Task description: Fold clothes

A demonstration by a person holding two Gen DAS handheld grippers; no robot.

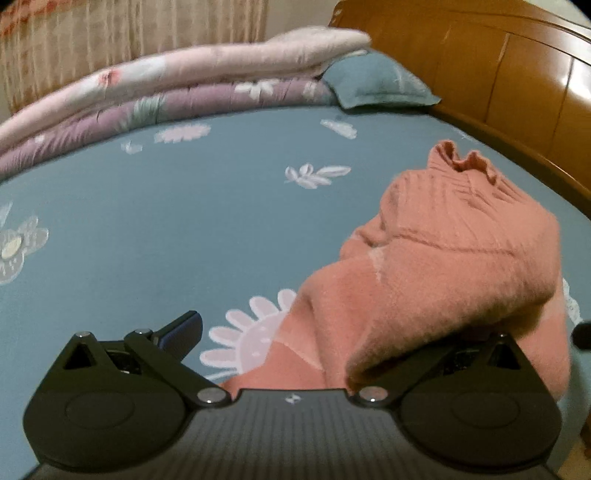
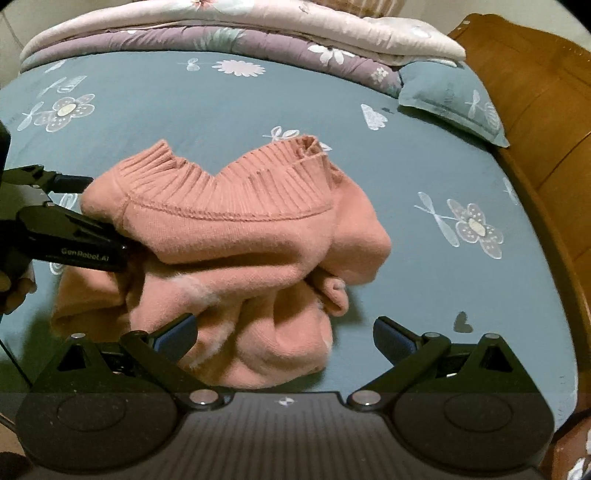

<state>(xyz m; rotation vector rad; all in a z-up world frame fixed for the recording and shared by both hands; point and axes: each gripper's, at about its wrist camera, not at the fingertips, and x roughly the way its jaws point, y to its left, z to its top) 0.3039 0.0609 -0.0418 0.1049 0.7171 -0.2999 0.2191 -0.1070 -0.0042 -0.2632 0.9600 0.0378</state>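
A pink knit sweater (image 2: 240, 236) with a ribbed band lies bunched and partly folded on the blue flowered bed sheet (image 2: 221, 103). My right gripper (image 2: 284, 338) is open at its near edge, and the lower folds sit between the fingers, against the left one. My left gripper (image 2: 103, 221) comes in from the left, open, with the sweater's left edge between its fingers. In the left wrist view the left gripper (image 1: 295, 332) stands wide open. There the sweater (image 1: 443, 266) drapes over and hides the right finger, while the left finger (image 1: 184, 328) is bare.
Folded pink and purple quilts (image 2: 221, 33) are stacked along the far side of the bed. A blue pillow (image 2: 450, 96) lies at the far right beside the wooden headboard (image 2: 546, 129). A hand (image 2: 14, 291) holds the left gripper.
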